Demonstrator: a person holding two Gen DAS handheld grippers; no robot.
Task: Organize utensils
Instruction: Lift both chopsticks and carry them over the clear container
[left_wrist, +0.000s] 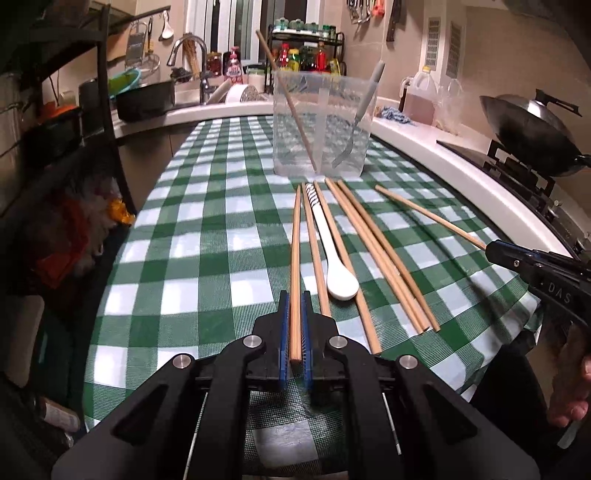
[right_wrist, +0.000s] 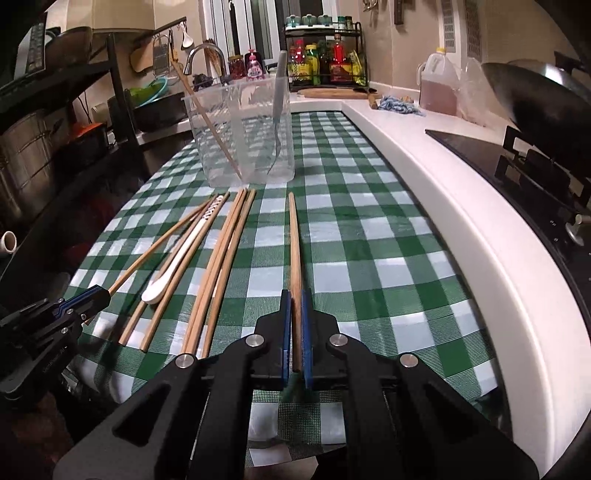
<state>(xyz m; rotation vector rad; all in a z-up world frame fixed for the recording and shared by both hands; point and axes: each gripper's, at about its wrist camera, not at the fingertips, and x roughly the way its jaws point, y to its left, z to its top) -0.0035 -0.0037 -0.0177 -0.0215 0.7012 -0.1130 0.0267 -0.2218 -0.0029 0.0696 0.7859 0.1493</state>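
- Left wrist view: my left tongs (left_wrist: 294, 325) are clamped on one wooden chopstick (left_wrist: 294, 258), which runs forward between the blue pads toward the clear plastic container (left_wrist: 321, 122).
- The desk (left_wrist: 207, 229) carries a green-and-white checked cloth. Loose chopsticks (left_wrist: 373, 251) lie on it just right of the held one, with a white spoon (left_wrist: 338, 258) among them, bowl end nearest me.
- The container stands beyond the far tips of the utensils. Inside it lean one chopstick and a grey-handled fork (left_wrist: 360, 118).
- At the right edge, my right tongs (left_wrist: 496, 253) are closed on the end of a separate chopstick (left_wrist: 428, 216), set apart from the group.
- Right wrist view: my right tongs (right_wrist: 295, 328) grip that single chopstick (right_wrist: 294, 243), which points toward the container (right_wrist: 243, 133).
- The spoon (right_wrist: 177, 258) and loose chopsticks (right_wrist: 221, 266) lie to the left on the desk (right_wrist: 369, 236).
- My left tongs (right_wrist: 99, 295) appear at lower left, closed on a chopstick (right_wrist: 155, 251) angled up off the group.
- A wok (right_wrist: 535, 99) sits on the hob to the right.
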